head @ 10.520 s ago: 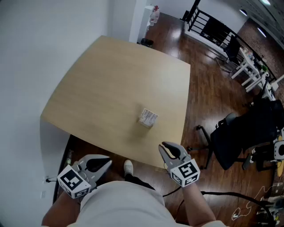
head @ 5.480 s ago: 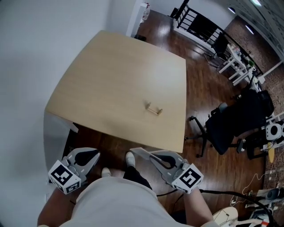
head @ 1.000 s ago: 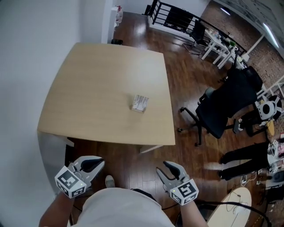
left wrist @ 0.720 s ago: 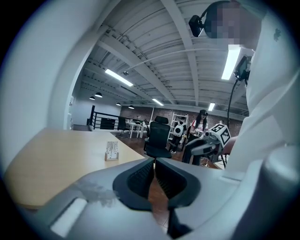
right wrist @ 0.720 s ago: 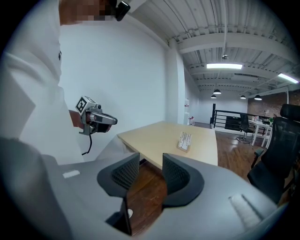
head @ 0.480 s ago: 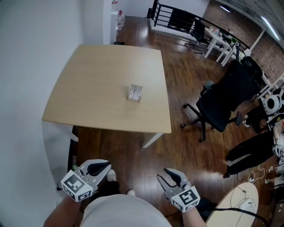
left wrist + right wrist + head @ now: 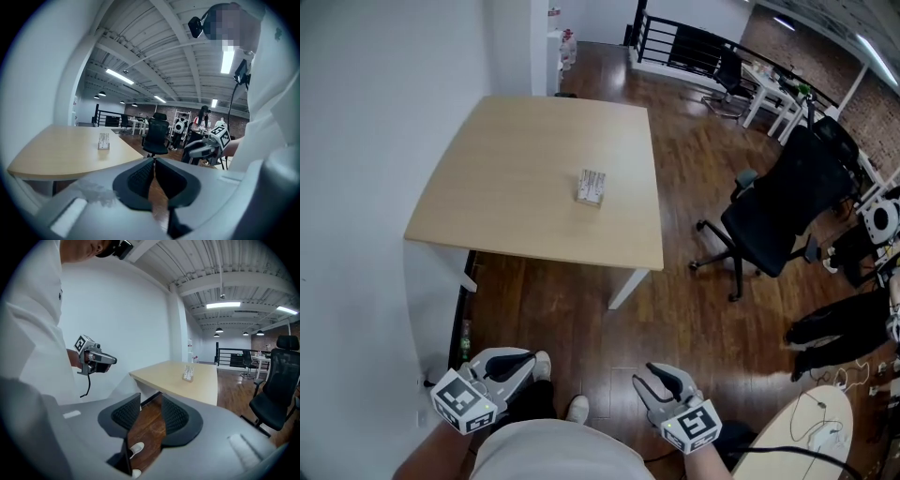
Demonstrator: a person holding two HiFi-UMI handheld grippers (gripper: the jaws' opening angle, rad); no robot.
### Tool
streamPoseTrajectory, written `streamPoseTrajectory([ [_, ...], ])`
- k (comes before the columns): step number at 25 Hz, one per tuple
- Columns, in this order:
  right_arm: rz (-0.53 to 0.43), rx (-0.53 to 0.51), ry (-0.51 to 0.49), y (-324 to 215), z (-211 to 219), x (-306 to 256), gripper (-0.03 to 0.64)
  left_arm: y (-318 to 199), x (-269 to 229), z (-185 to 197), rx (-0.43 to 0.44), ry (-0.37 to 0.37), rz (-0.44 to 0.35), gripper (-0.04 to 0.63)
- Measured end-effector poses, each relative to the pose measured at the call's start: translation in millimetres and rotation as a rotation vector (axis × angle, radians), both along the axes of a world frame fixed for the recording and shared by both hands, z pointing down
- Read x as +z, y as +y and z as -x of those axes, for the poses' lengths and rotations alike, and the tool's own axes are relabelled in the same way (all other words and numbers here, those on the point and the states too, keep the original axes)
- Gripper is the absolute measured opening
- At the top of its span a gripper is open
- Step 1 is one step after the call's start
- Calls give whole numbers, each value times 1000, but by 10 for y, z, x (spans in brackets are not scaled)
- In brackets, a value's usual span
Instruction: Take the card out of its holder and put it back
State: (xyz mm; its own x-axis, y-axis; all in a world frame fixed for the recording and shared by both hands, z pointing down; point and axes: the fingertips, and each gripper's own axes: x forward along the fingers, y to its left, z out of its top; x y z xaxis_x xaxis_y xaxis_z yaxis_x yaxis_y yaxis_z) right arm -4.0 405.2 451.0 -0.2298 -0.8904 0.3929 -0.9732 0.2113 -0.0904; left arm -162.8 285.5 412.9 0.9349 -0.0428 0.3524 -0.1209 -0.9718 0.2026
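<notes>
Both grippers drift further back from the table [image 7: 487, 206]: left gripper [image 7: 529, 357] & right gripper [image 7: 644, 372] hang well clear. Card [image 7: 592, 182] stands in its holder [image 7: 590, 198] mid-table, so the task is prob. done. Left fingers together, empty; right fingers wide, just easing inward, nothing btwn.

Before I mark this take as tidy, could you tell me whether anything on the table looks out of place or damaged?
Nothing stands out. The card holder sits upright on the table, with the card apparently slotted in it. Nothing looks spilled, tipped or broken.
</notes>
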Motion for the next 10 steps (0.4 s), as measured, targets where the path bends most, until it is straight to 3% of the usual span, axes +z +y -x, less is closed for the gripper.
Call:
streamPoseTrajectory([
  [10,7,8,-26,431,367,-10,141,449,-78,281,30,-31,-6,15],
])
